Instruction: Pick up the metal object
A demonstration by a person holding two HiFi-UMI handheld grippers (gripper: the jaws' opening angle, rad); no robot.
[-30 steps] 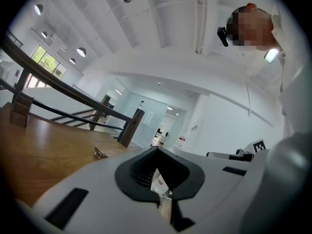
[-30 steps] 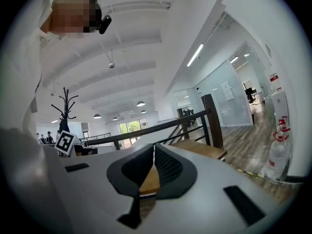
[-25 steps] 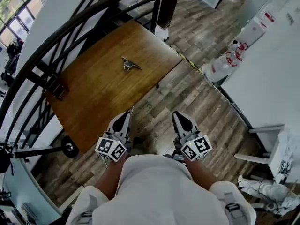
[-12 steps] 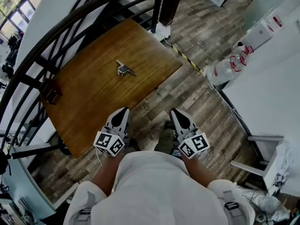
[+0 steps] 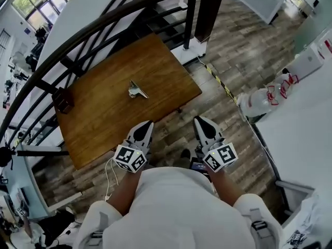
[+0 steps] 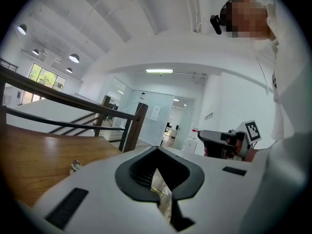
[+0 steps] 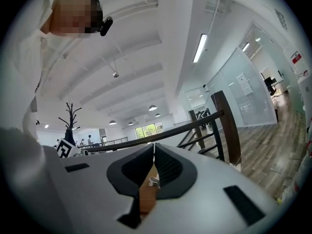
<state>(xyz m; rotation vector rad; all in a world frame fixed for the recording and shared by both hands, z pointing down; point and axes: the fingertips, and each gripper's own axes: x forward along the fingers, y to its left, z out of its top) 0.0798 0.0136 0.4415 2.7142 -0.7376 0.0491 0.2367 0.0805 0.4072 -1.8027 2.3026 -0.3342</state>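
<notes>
The metal object [image 5: 137,90] is seen lying on the brown wooden worktop [image 5: 104,128], near its middle, touched by nothing. A small dark box [image 5: 63,100] is set at the worktop's left edge, well apart from the metal object. A dark curved railing [image 5: 104,22] is seen beyond the worktop.

Both grippers are held low, close to the person's body, over the plank floor [image 5: 228,56] at the worktop's near edge and well apart from the metal object. The fingers of the left gripper [image 5: 148,123] are pressed together, and nothing is gripped between them. The fingers of the right gripper [image 5: 199,120] are likewise brought together and hold nothing; through the narrow slit between them, in the right gripper view, the metal object is glimpsed far off on the worktop.

A black-and-white square marker [image 5: 130,158] is carried on each gripper's cube; no letters are shown on it. In the left gripper view a sheet [image 6: 154,112] is seen posted on a glass wall, its print too small to be read.
</notes>
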